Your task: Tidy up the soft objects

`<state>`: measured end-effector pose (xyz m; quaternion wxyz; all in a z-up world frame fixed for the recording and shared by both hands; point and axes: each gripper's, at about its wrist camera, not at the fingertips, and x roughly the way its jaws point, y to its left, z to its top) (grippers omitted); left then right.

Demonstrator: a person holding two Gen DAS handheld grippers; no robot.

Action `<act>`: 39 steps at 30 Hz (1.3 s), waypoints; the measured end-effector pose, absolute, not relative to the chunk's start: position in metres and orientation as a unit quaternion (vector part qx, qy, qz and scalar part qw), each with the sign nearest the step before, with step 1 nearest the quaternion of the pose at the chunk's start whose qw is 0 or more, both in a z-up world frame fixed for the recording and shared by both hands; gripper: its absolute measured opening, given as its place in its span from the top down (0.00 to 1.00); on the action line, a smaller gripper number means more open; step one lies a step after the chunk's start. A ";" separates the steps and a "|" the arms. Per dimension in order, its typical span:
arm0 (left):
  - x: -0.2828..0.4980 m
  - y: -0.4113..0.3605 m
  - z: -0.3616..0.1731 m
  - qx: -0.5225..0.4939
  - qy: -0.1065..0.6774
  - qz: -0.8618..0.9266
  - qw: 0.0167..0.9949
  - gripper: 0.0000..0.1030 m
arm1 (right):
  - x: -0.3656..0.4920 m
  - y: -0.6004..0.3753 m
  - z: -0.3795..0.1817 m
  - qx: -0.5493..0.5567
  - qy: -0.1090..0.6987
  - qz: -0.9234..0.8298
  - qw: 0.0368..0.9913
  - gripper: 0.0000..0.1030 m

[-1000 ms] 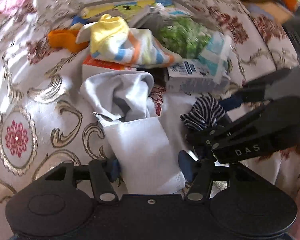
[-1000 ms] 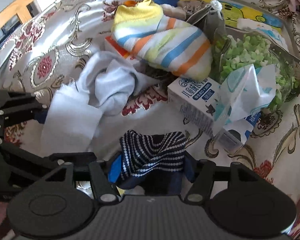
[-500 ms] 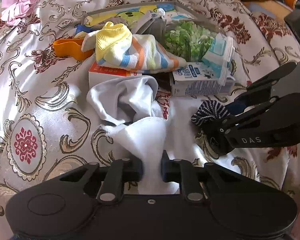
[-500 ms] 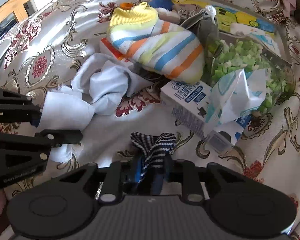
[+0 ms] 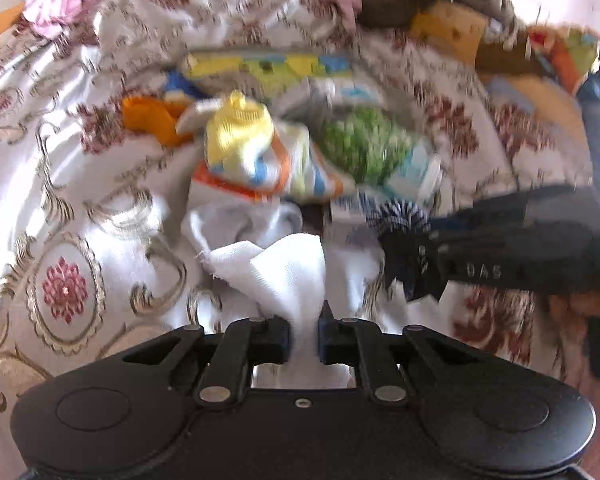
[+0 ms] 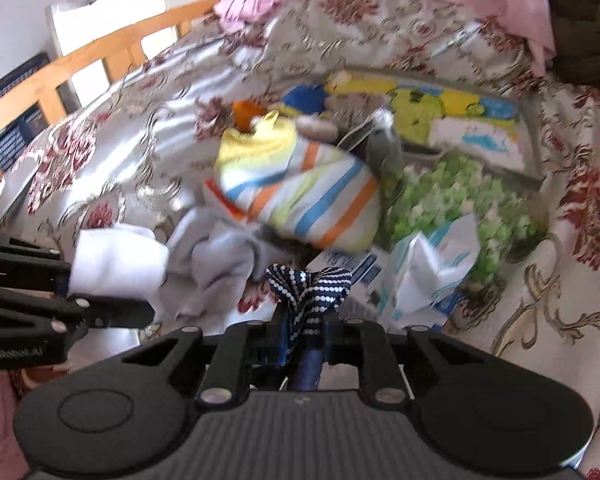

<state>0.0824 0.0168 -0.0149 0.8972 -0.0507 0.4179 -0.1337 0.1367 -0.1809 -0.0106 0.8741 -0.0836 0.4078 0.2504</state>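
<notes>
White cloth (image 5: 276,268) is pinched between the pads of the left claw (image 5: 303,338), which we find closed down on it, the fabric bunching up out of the jaws. In the right wrist view the right claw (image 6: 305,338) is likewise clamped tight on a navy sock (image 6: 309,285) with white dotted stripes, its end fanning out above the fingers. We note both items sit at the near edge of the pile, the white cloth to the left and the navy sock to the right. Beyond them, on the floral bedspread (image 6: 112,128), lies a crumpled pale grey garment (image 6: 214,264), and farther off a sock striped in yellow, orange and blue (image 6: 300,196) rests on a white and orange box (image 5: 220,188). To the right of that we record a clear bag of green pieces (image 6: 460,204) and a blue and white carton (image 6: 432,268). Both views are blurred.
</notes>
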 end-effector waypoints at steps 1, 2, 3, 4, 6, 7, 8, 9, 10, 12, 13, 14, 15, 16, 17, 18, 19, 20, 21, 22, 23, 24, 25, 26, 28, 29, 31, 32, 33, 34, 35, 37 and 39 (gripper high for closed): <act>0.082 0.018 -0.013 -0.055 0.408 -0.129 0.902 0.84 | 0.137 -0.183 -0.009 -0.079 0.402 0.246 0.878 0.82; 0.082 0.018 -0.012 -0.057 0.399 -0.124 0.907 0.84 | 0.137 -0.185 -0.007 -0.073 0.396 0.243 0.882 0.82; 0.082 0.020 -0.010 -0.061 0.388 -0.119 0.912 0.84 | 0.138 -0.187 -0.005 -0.068 0.390 0.240 0.886 0.82; 0.082 0.020 -0.008 -0.064 0.379 -0.114 0.916 0.84 | 0.138 -0.188 -0.003 -0.064 0.383 0.237 0.890 0.82; 0.082 0.023 -0.005 -0.071 0.360 -0.104 0.925 0.84 | 0.136 -0.189 0.000 -0.059 0.370 0.234 0.897 0.82; 0.082 0.024 -0.003 -0.073 0.351 -0.099 0.928 0.84 | 0.136 -0.190 0.001 -0.057 0.363 0.233 0.900 0.82; 0.082 0.024 -0.001 -0.075 0.343 -0.095 0.932 0.84 | 0.135 -0.191 0.003 -0.056 0.357 0.233 0.903 0.82; 0.082 0.024 0.001 -0.077 0.334 -0.092 0.935 0.84 | 0.135 -0.191 0.004 -0.054 0.351 0.231 0.906 0.82; 0.081 0.025 0.002 -0.078 0.328 -0.090 0.937 0.84 | 0.135 -0.191 0.005 -0.052 0.345 0.230 0.909 0.81; 0.081 0.025 0.004 -0.078 0.318 -0.090 0.941 0.83 | 0.135 -0.193 0.007 -0.049 0.336 0.228 0.912 0.81; 0.079 0.025 0.004 -0.077 0.314 -0.089 0.942 0.83 | 0.135 -0.193 0.008 -0.047 0.333 0.227 0.914 0.81; 0.079 0.025 0.004 -0.076 0.311 -0.088 0.943 0.83 | 0.135 -0.193 0.009 -0.046 0.330 0.225 0.916 0.81; 0.079 0.024 0.005 -0.074 0.306 -0.088 0.945 0.83 | 0.135 -0.193 0.009 -0.045 0.326 0.224 0.917 0.81; 0.078 0.023 0.006 -0.070 0.301 -0.087 0.947 0.83 | 0.134 -0.194 0.010 -0.045 0.322 0.222 0.919 0.81; 0.076 0.022 0.007 -0.064 0.294 -0.086 0.950 0.83 | 0.134 -0.194 0.011 -0.044 0.317 0.221 0.921 0.81; 0.075 0.020 0.008 -0.056 0.287 -0.085 0.953 0.83 | 0.133 -0.195 0.013 -0.042 0.311 0.219 0.924 0.81; 0.074 0.019 0.009 -0.048 0.282 -0.083 0.955 0.83 | 0.133 -0.196 0.014 -0.039 0.306 0.218 0.926 0.81; 0.074 0.017 0.010 -0.041 0.281 -0.081 0.955 0.83 | 0.133 -0.197 0.015 -0.036 0.301 0.217 0.928 0.81; 0.075 0.014 0.011 -0.037 0.287 -0.078 0.954 0.83 | 0.133 -0.198 0.015 -0.032 0.296 0.217 0.930 0.81; 0.076 0.013 0.011 -0.038 0.292 -0.076 0.953 0.83 | 0.133 -0.199 0.016 -0.029 0.292 0.217 0.931 0.81; 0.076 0.013 0.011 -0.040 0.295 -0.077 0.952 0.83 | 0.133 -0.200 0.016 -0.027 0.289 0.216 0.932 0.81; 0.077 0.013 0.011 -0.044 0.296 -0.081 0.951 0.83 | 0.134 -0.201 0.016 -0.025 0.285 0.214 0.934 0.81; 0.077 0.013 0.011 -0.044 0.295 -0.083 0.951 0.83 | 0.136 -0.202 0.017 -0.022 0.283 0.213 0.935 0.81; 0.078 0.014 0.010 -0.043 0.295 -0.081 0.951 0.83 | 0.137 -0.203 0.017 -0.018 0.281 0.211 0.936 0.81; 0.082 0.016 0.009 -0.048 0.298 -0.074 0.950 0.83 | 0.140 -0.204 0.018 -0.010 0.276 0.208 0.939 0.81; 0.085 0.019 0.008 -0.054 0.300 -0.069 0.950 0.83 | 0.141 -0.205 0.019 -0.007 0.272 0.205 0.940 0.80; 0.093 0.024 0.009 -0.067 0.298 -0.064 0.950 0.83 | 0.147 -0.206 0.022 0.002 0.262 0.198 0.944 0.80; 0.100 0.026 0.010 -0.070 0.291 -0.064 0.952 0.83 | 0.151 -0.207 0.025 0.010 0.257 0.194 0.947 0.80; 0.106 0.026 0.012 -0.067 0.284 -0.065 0.954 0.83 | 0.157 -0.207 0.028 0.020 0.250 0.192 0.949 0.80; 0.115 0.027 0.013 -0.059 0.279 -0.066 0.956 0.83 | 0.164 -0.208 0.032 0.030 0.243 0.192 0.950 0.80; 0.123 0.027 0.016 -0.055 0.283 -0.066 0.955 0.83 | 0.172 -0.208 0.036 0.039 0.232 0.190 0.953 0.80; 0.142 0.034 0.024 -0.081 0.288 -0.077 0.951 0.83 | 0.193 -0.206 0.046 0.052 0.209 0.183 0.959 0.80; 0.163 0.042 0.034 -0.108 0.281 -0.089 0.949 0.83 | 0.216 -0.205 0.054 0.071 0.190 0.178 0.963 0.80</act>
